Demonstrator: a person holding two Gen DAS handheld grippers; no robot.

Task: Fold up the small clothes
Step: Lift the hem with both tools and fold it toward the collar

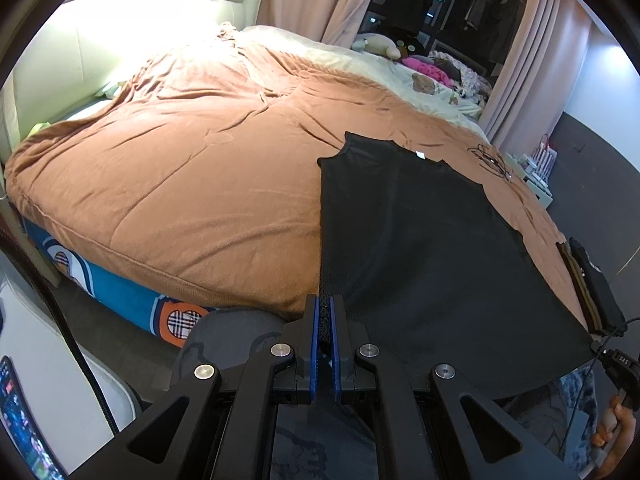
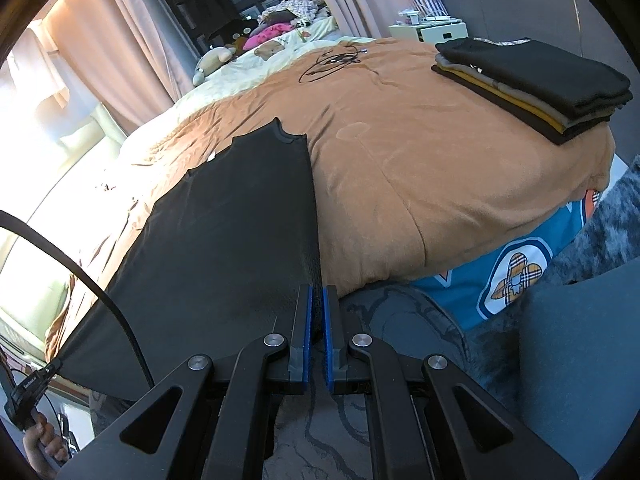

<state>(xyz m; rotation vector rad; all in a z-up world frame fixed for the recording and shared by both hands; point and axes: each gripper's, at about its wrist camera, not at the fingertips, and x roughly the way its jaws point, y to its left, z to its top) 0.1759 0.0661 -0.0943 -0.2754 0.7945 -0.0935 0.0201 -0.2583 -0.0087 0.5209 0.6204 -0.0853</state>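
Pinching black top hem — L gripper & R gripper jaws clenched (one corner each), rest on bed.

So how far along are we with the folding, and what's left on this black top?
Done: a stack of folded clothes, black, grey and mustard, sits at the corner of the orange-brown quilt. In hand: the black sleeveless mesh top lies neck-away on the quilt, its near hem pinched at one corner by the left gripper and at the other by the right gripper. Left: the top looks unfolded, so every fold, then stacking.
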